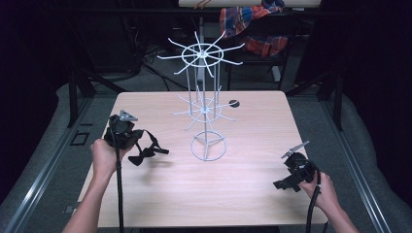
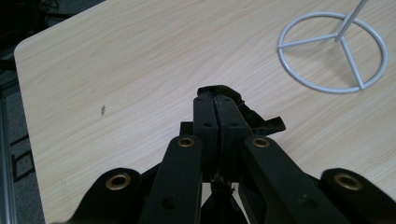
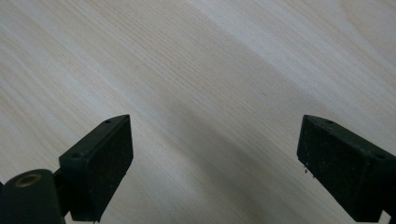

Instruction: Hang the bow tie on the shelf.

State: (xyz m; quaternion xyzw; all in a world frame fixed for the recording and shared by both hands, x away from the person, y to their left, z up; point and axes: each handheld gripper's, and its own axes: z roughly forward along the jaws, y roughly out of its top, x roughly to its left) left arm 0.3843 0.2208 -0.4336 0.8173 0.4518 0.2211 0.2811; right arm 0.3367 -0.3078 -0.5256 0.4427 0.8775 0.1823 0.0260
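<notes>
Holding a black bow tie point(image 1: 144, 154) ready for the wire rack point(image 1: 208, 109).
Left gripper point(image 2: 216, 100) clamped on it beside the rack's base; right gripper point(image 3: 212, 158) spread wide, waiting nearer.

Lit brightly from above across the pale wooden table point(image 1: 160, 194), leaving the surroundings in the high view sinking into near-black. Casting a soft shadow on the wood under the left gripper point(image 1: 154, 151) and a smaller one beside the right gripper point(image 1: 284, 183). Showing mild softness and compression blockiness in the high view, thin prongs of the white wire rack point(image 1: 204, 57) blurring slightly. Rendering wood grain crisply in the left gripper view, near jaws slightly soft. Laying a broad, diffuse diagonal shadow across the grain in the right gripper view, without glare.
</notes>
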